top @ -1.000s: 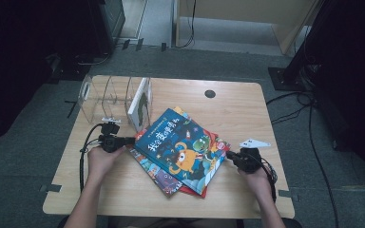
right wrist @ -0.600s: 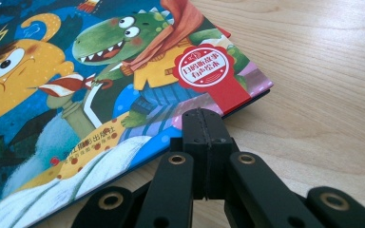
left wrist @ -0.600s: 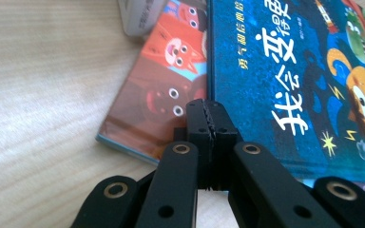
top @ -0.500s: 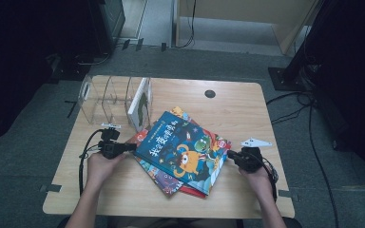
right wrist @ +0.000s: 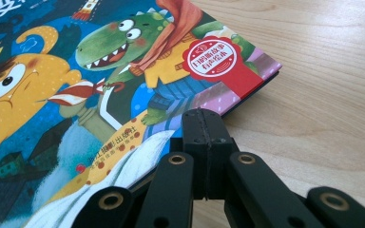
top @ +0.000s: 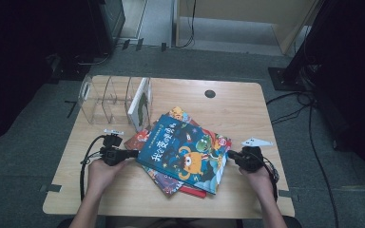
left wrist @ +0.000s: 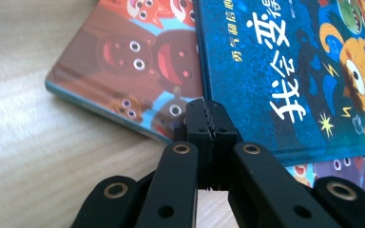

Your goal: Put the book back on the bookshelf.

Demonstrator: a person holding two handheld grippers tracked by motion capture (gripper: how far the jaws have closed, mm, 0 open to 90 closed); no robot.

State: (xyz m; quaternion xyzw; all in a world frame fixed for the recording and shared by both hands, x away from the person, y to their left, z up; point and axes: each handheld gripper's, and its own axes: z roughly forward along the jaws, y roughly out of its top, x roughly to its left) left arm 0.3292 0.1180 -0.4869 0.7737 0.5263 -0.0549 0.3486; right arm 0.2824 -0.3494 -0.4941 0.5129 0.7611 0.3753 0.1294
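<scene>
While the blue book (top: 183,151) lies on top of the skewed stack at centre frame in the high view, you have both tools flanking it: left gripper (top: 132,154) at its left edge, right gripper (top: 231,155) at its right corner. Both sets of jaws are pressed together with nothing between them, as each gripper view confirms (left wrist: 208,124) (right wrist: 204,133). Looks like the approach step, before any grasp. Under it sit the red-brown book (left wrist: 123,61) and more covers. Next move, judged: part the jaws and slide one pad under the cover edge, or push it to square the pile. Clear rack (top: 105,97) with one upright book (top: 140,102) waits upper left on the table (top: 247,104), likely the destination.
</scene>
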